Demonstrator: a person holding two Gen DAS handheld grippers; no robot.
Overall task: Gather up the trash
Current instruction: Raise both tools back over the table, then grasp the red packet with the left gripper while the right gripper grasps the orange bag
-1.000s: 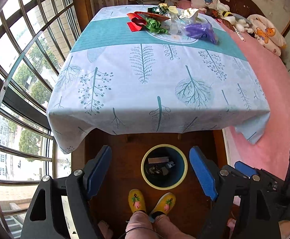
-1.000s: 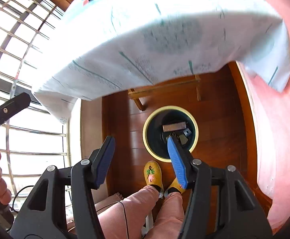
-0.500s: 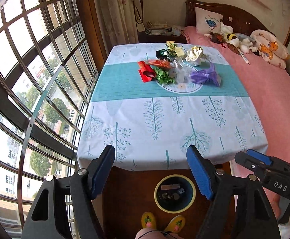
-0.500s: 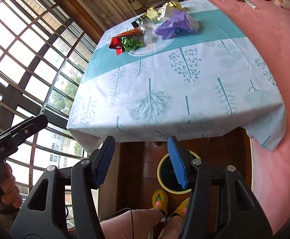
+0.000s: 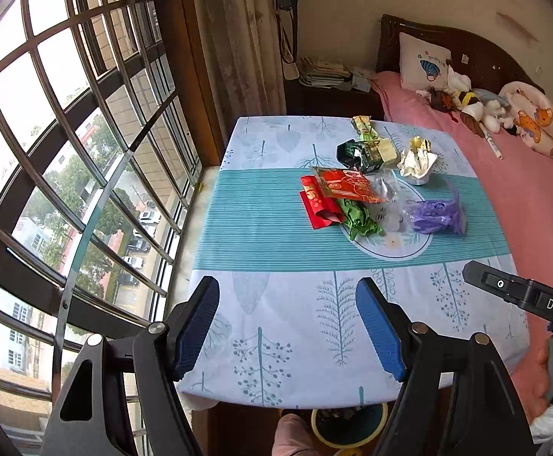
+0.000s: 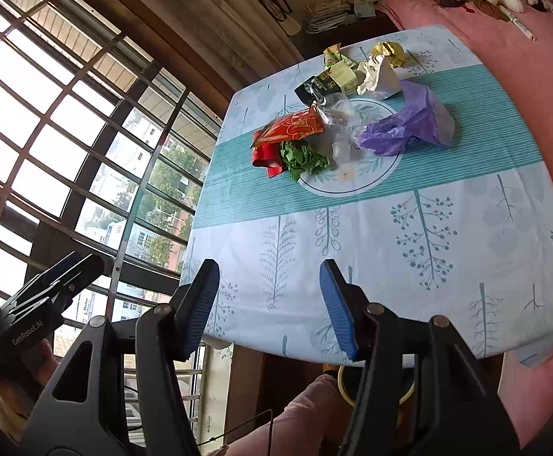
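Cloth-covered table [image 5: 276, 304] filling the view. Trash pile [image 5: 375, 193] at one o'clock on its teal band. Bin [image 5: 348, 423] at six, under the near edge. Left gripper [image 5: 287, 326] and right gripper [image 6: 268, 306]: fingers apart, empty.

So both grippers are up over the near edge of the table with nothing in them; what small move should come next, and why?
Probably carry the right gripper forward toward the purple plastic bag. Its jaws are open and empty, as are the left gripper's, and the trash is heaped far across the tablecloth, out of reach. The bag lies on that gripper's side of the pile.
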